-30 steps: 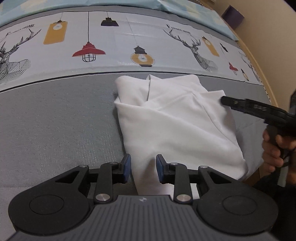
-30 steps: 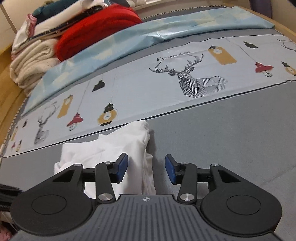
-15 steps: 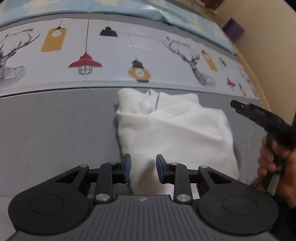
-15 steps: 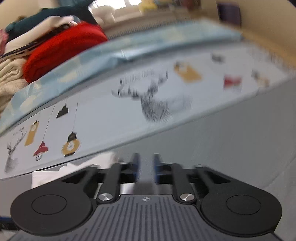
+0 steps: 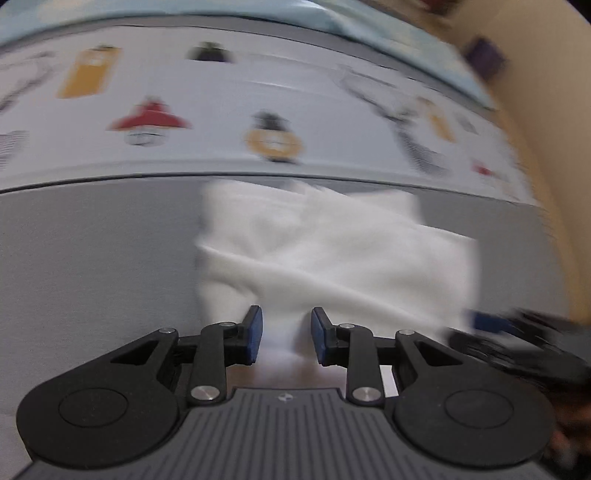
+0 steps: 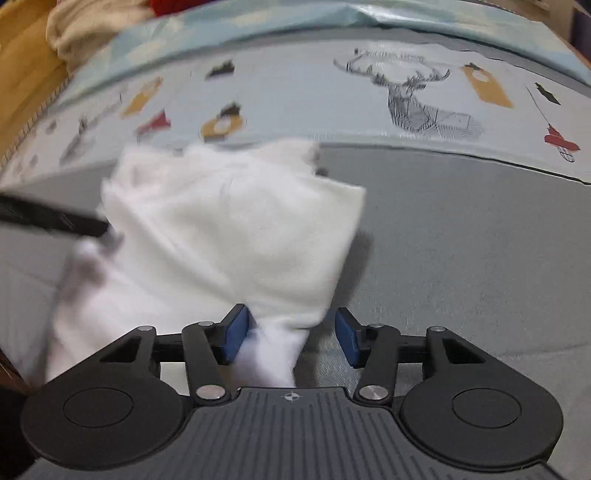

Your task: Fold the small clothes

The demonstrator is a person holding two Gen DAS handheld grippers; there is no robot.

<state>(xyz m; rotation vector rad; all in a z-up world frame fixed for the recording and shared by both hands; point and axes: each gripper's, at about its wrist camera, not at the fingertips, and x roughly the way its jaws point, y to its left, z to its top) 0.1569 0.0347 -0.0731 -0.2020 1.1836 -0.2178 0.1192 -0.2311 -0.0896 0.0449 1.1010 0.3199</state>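
Observation:
A white folded garment [image 5: 325, 251] lies on the grey bedsheet; it also shows in the right wrist view [image 6: 229, 229]. My left gripper [image 5: 286, 334] is open, its blue pads either side of the garment's near edge. My right gripper [image 6: 290, 338] is open wide, with the garment's near right corner between the pads. The right gripper also shows blurred in the left wrist view [image 5: 517, 343] at the garment's right side. The left gripper's finger shows in the right wrist view [image 6: 55, 219] at the garment's left edge. Both views are motion-blurred.
A printed band with deer and lamps [image 6: 406, 96] runs across the bed behind the garment. A light blue sheet [image 6: 332, 26] lies beyond it. Piled clothes [image 6: 85, 22] sit at the far left. A wooden bed edge [image 5: 546, 184] runs along the right.
The right gripper has swung down from beyond the garment to its near right corner, shutting midway and opening wide again. The left gripper stayed open at the near edge and moved slightly closer.

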